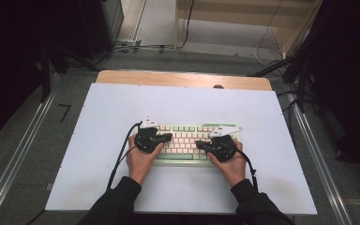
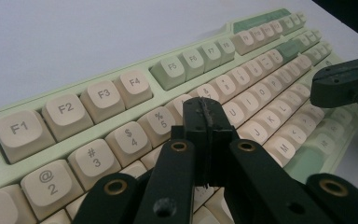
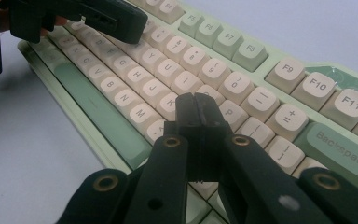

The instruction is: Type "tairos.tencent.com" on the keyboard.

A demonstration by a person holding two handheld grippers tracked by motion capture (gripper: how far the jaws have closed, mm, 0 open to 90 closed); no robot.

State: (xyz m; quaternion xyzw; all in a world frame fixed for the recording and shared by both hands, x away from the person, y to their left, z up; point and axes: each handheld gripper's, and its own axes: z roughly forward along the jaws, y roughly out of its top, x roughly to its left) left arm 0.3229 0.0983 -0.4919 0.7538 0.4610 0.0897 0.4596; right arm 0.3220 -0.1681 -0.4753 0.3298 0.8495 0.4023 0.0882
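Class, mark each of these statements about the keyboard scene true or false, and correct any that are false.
1. Both grippers have their jaws shut. True: the left gripper and the right gripper each show their jaws pressed together with nothing between them.
2. The keyboard is black with red keys. False: it has a pale green case with cream and green keys.
3. The keyboard lies on a white mat. True.
4. The left gripper hovers over the Backspace key. False: it is over the left half, near the number row; Backspace lies by the right gripper.
5. A mug stands beside the keyboard. False: there is none.
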